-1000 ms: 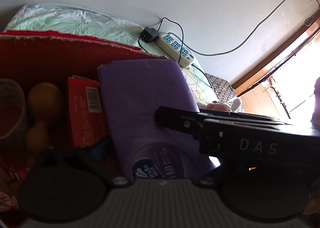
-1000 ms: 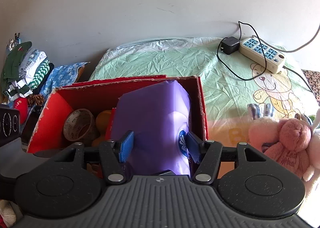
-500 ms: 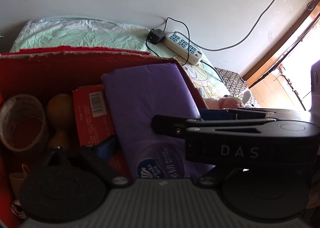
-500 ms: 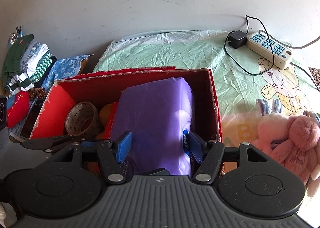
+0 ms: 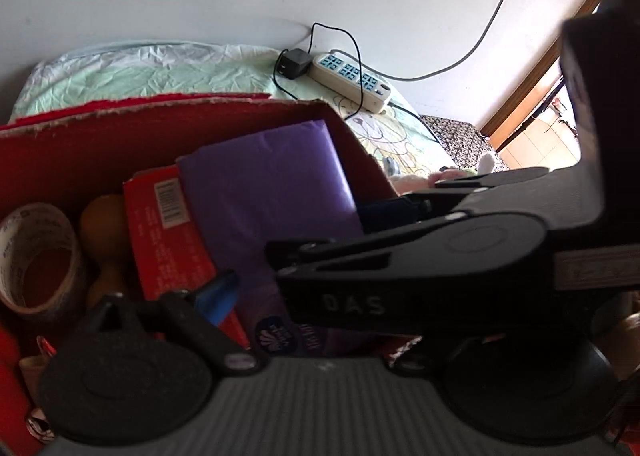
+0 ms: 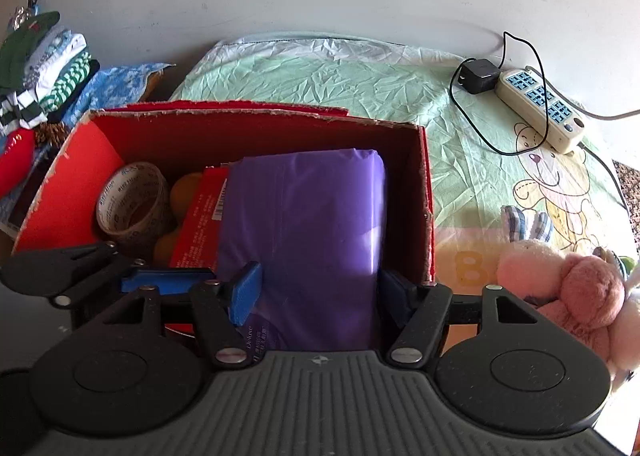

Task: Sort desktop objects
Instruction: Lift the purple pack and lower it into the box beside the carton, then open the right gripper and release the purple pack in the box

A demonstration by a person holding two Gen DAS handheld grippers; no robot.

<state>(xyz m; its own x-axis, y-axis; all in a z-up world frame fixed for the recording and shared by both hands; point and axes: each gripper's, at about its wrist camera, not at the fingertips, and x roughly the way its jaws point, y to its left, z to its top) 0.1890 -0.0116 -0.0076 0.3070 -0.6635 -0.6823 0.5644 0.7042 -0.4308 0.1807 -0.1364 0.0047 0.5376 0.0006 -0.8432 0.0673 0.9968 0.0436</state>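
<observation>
Spread over with a crumpled green bed sheet [image 6: 360,88], and carrying at its middle a red cardboard box [image 6: 256,116] with ragged rims. Filling the box's 3 o'clock half: a purple tissue pack [image 6: 312,216], lying flat, pressed close to the right wall.

Clamped on the pack's near end by the right gripper [image 6: 320,290], blue fingers [image 6: 244,288] set narrow against both its sides. Likely to snag here: the right finger is wedged between pack and wall, so could catch the cardboard and drag or tip the box on pulling out.

Crowded in at 9 o'clock of the right tool, the left gripper [image 6: 120,274]; spread of its fingers cannot be told, one being hidden. Risk of the two tools knocking together.

Leaning against the pack's 9 o'clock side, a red carton [image 6: 200,216]; could topple if the pack shifts. Further toward 9 o'clock, a tape roll [image 6: 132,204] and a brown gourd [image 6: 186,184], both liable to roll.
</observation>
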